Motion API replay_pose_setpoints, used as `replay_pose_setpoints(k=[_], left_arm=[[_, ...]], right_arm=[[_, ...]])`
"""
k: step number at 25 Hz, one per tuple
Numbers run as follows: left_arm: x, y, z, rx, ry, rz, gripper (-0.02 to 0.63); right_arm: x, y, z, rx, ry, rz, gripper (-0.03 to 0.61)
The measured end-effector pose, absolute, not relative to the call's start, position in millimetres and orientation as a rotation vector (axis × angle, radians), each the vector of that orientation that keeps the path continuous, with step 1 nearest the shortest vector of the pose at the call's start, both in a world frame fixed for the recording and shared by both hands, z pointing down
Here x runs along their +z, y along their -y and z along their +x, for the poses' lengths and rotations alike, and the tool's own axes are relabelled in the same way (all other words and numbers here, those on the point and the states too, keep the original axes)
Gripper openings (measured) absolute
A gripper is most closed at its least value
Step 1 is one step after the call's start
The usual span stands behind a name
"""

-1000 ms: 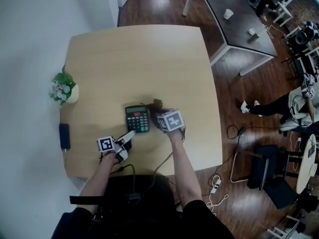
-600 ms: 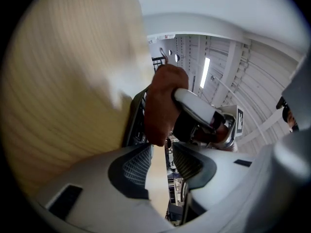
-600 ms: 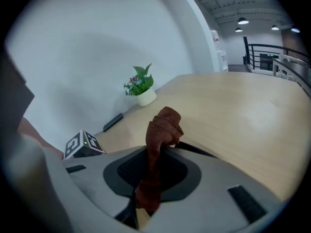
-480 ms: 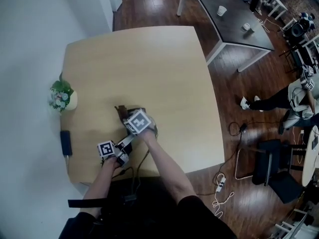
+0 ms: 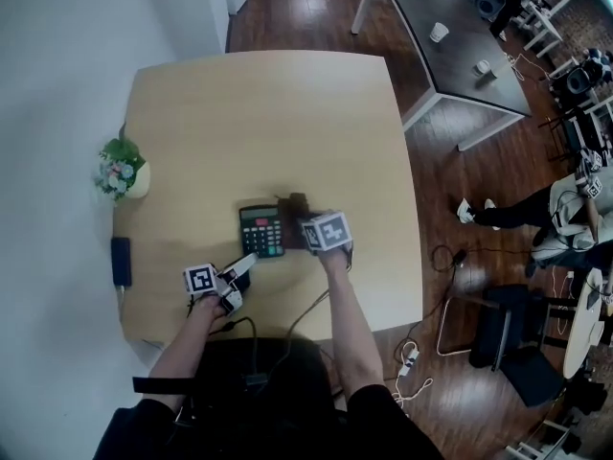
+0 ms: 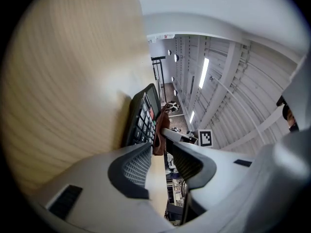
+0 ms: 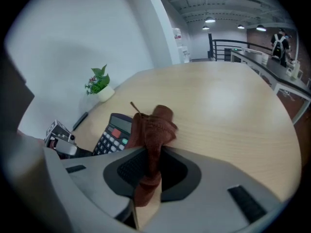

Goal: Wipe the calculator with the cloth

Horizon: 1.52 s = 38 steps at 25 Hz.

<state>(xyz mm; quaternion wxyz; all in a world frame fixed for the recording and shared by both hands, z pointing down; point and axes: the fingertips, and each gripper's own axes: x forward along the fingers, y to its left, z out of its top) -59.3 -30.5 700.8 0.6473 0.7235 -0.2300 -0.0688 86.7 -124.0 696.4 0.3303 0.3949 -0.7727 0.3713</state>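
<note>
A black calculator (image 5: pixel 262 230) lies flat on the light wooden table (image 5: pixel 268 113), keys up. My right gripper (image 5: pixel 305 220) hangs just to the right of it, shut on a bunched brown cloth (image 5: pixel 293 205). In the right gripper view the cloth (image 7: pixel 153 127) sticks up between the pads, with the calculator (image 7: pixel 112 132) to its left. My left gripper (image 5: pixel 244 264) lies low at the calculator's near left corner. In the left gripper view its jaws stand apart with bare table showing between them, and the calculator (image 6: pixel 146 113) and the cloth (image 6: pixel 159 135) lie just beyond the tips.
A small potted plant (image 5: pixel 122 172) stands at the table's left edge, and a dark flat device (image 5: pixel 120 261) lies nearer along that edge. Cables (image 5: pixel 239 324) trail off the near edge. A grey table (image 5: pixel 450 46) and chairs stand on the floor to the right.
Half a second ago my right gripper and the cloth were over the calculator, further left. They are now back at its right side. My left gripper has stayed put.
</note>
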Motion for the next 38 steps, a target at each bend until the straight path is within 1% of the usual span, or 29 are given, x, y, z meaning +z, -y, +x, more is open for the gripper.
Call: replay_pose_setpoints(k=[2, 4, 9, 12, 14, 16, 19, 25, 27, 29, 31, 33, 35, 38], left_arm=[[690, 32, -52, -0.229, 0.466, 1.648, 0.135], [684, 30, -54, -0.258, 0.445, 1.657, 0.137], [682, 25, -89, -0.243, 0.541, 1.68, 0.137], [703, 14, -123, -0.154, 0.714, 1.56, 0.137], [693, 20, -126, -0.233, 0.682, 1.614, 0.138], [685, 26, -127, -0.326, 0.645, 1.645, 0.137], [687, 29, -135, -0.387, 0.645, 1.6, 0.135], [685, 30, -136, -0.401, 0.633, 1.598, 0.132], [685, 29, -135, -0.395, 0.635, 1.602, 0.132], [690, 28, -138, -0.366, 0.657, 1.599, 0.13], [696, 27, -142, -0.323, 0.691, 1.603, 0.13], [690, 29, -138, -0.365, 0.658, 1.605, 0.13], [687, 29, -135, -0.39, 0.64, 1.592, 0.13], [686, 29, -135, -0.402, 0.63, 1.593, 0.129]], right_arm=[[691, 123, 98, 0.931, 2.008, 1.06, 0.067], [674, 125, 86, 0.814, 2.054, 1.021, 0.067], [628, 144, 4, 0.274, 2.153, 0.82, 0.067], [649, 139, -39, 0.008, 2.051, 0.638, 0.067], [677, 120, -58, -0.087, 1.967, 0.498, 0.067], [694, 95, -67, -0.146, 1.907, 0.403, 0.067], [703, 57, -74, -0.16, 1.879, 0.309, 0.067], [711, -14, -71, 0.041, 1.889, 0.088, 0.067], [698, -2, -67, 0.091, 1.919, 0.128, 0.067], [679, 34, -62, 0.079, 1.939, 0.249, 0.067], [659, 82, -53, -0.018, 1.918, 0.417, 0.067], [647, 122, -46, -0.161, 1.854, 0.544, 0.067], [655, 136, -48, -0.255, 1.795, 0.538, 0.067], [687, 113, -62, -0.281, 1.753, 0.376, 0.067]])
